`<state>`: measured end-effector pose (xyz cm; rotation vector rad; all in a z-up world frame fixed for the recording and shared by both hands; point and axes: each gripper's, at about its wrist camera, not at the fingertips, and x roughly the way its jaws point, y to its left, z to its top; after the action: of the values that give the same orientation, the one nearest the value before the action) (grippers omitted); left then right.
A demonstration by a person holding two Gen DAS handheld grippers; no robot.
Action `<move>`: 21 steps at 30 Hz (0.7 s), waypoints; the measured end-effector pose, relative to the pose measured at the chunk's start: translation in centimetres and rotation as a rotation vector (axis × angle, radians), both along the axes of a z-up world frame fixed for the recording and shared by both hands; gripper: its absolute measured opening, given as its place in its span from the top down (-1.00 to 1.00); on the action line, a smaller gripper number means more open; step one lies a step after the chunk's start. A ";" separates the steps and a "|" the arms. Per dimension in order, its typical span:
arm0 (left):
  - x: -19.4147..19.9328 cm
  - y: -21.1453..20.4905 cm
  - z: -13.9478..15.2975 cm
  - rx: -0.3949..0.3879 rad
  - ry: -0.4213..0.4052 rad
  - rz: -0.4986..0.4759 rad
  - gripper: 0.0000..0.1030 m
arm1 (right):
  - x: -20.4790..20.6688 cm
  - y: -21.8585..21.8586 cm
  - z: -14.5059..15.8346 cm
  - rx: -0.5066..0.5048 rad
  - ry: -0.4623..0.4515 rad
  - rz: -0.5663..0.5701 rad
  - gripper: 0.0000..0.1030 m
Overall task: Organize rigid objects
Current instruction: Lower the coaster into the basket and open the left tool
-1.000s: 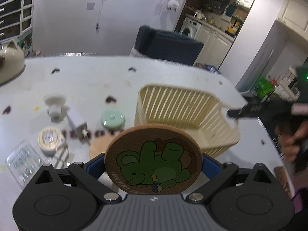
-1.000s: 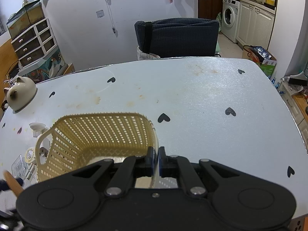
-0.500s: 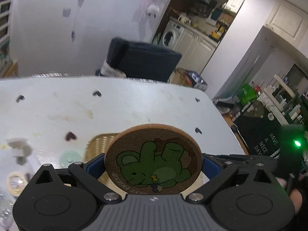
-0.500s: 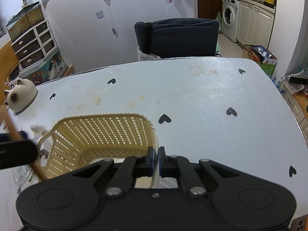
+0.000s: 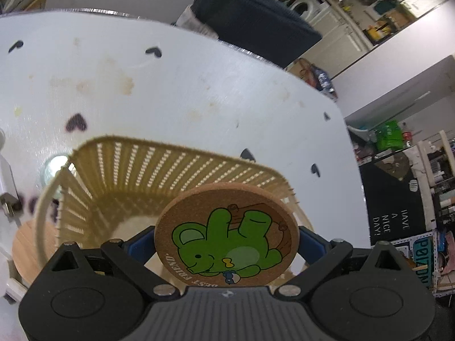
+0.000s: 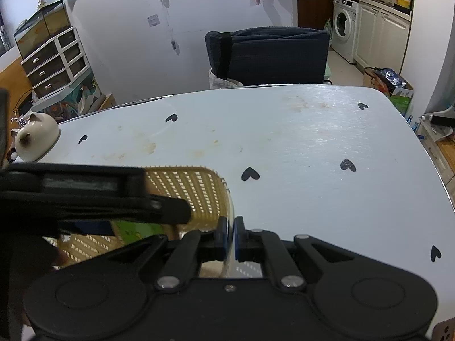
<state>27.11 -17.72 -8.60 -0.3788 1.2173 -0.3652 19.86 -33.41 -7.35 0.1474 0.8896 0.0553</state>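
Observation:
My left gripper [image 5: 227, 243] is shut on a round cork coaster [image 5: 227, 236] printed with a green bear, gripped by its edges. The coaster hangs tilted over the open top of the yellow slatted basket [image 5: 170, 156]. In the right wrist view the left gripper [image 6: 85, 196] reaches in from the left above the basket [image 6: 196, 187], and a strip of the green coaster [image 6: 133, 230] shows under it. My right gripper [image 6: 230, 236] is shut on the basket's near right rim, the thin wall pinched between its blue pads.
On the white heart-patterned table [image 6: 312, 142], left of the basket, lie a wooden disc [image 5: 28, 244], a white charger [image 5: 7, 182] and a blurred mint lid [image 5: 54, 166]. A cream pig-shaped pot [image 6: 35, 136] sits far left. A dark chair [image 6: 267, 54] stands behind the table.
The left gripper has carried the coaster to the right, from above the loose items to over the basket's opening, and has rolled somewhat. The right gripper has stayed put on the rim.

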 end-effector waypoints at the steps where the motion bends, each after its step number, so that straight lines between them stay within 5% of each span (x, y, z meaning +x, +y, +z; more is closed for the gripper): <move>1: 0.2 -0.1 -0.2 0.003 0.008 0.005 -0.93 | 0.0 0.0 0.0 -0.001 0.000 0.000 0.90; 21: -1.7 0.7 1.1 -0.033 -0.004 -0.010 -1.00 | -0.1 -0.3 -0.1 0.025 0.000 -0.003 0.90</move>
<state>25.37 -16.98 -7.49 -0.4008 1.2112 -0.3948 19.80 -33.72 -7.50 0.1714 0.8888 0.0637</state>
